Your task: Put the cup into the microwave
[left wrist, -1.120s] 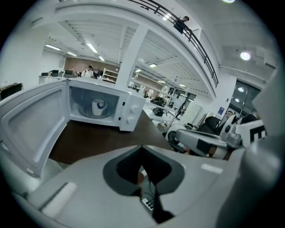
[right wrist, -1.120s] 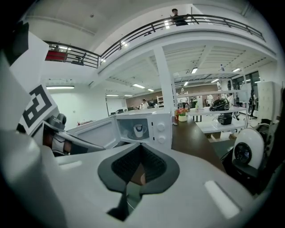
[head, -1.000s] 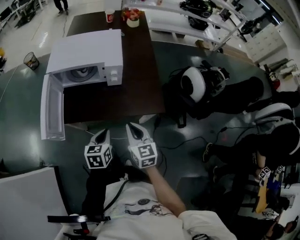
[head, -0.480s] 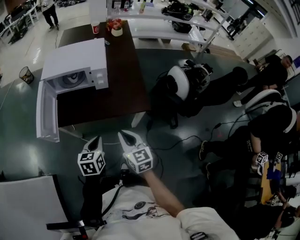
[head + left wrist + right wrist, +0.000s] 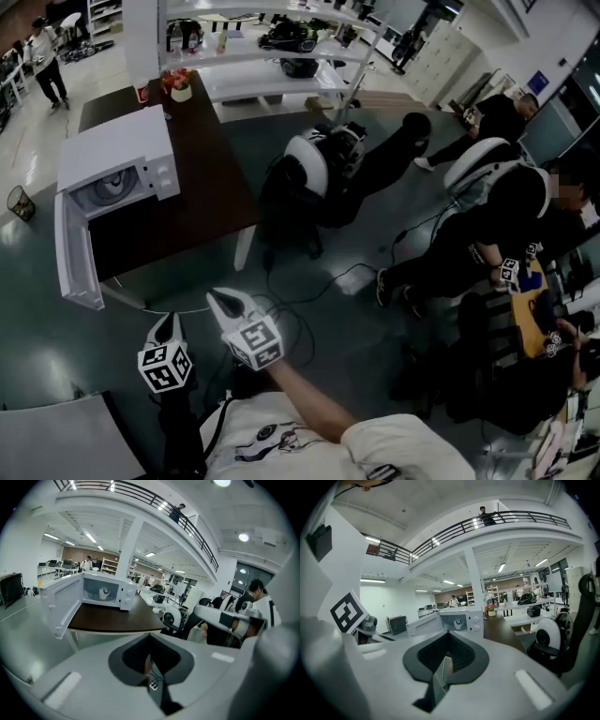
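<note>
- The microwave door [image 5: 73, 267] hung wide open at far left, hinged on the white microwave [image 5: 112, 155] that sat on the dark tabletop [image 5: 192, 202]
- A white cup [image 5: 103, 592] stood upright inside the cavity, already on the turntable
- The left gripper [image 5: 167, 328] was clenched on nothing, well apart from the microwave, which lay ahead and to its left
- The right gripper [image 5: 223, 302], likewise clenched and empty, sat just beside it and farther from the door, so the left hand looked nearer for closing it

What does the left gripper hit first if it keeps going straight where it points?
Likely the near edge of the dark table, right of the microwave door. Nothing shows in between, though depth is unclear.
</note>
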Demonstrator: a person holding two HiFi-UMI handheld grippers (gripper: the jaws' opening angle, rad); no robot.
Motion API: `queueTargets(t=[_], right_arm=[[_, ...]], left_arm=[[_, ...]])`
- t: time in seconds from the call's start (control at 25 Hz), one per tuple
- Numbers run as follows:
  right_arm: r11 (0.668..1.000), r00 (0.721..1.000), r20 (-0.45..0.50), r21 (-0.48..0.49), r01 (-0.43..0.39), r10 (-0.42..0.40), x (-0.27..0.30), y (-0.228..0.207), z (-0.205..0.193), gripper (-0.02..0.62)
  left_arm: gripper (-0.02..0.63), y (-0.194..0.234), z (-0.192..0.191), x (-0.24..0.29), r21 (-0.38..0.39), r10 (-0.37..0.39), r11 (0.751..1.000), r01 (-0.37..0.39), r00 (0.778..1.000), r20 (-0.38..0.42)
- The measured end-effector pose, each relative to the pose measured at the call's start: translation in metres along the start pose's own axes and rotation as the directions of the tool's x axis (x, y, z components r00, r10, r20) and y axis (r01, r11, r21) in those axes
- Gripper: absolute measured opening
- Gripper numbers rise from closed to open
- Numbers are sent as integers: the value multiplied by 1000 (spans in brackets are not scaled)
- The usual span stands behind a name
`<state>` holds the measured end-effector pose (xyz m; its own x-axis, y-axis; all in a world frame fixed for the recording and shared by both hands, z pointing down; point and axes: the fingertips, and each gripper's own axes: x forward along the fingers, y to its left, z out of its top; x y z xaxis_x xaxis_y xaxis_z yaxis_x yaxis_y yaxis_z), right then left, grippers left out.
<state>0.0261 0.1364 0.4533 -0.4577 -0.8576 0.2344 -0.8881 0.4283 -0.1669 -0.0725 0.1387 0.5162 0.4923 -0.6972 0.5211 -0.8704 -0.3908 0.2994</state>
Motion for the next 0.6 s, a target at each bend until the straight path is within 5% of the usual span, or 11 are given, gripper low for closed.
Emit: queueTargets(t=[0.6], right_arm=[[997,997,1,5,76,-76,-85,83,-39,2]], left_arm=[[-2,10,-81,-97,0,-21,1000,21,1000,-13]])
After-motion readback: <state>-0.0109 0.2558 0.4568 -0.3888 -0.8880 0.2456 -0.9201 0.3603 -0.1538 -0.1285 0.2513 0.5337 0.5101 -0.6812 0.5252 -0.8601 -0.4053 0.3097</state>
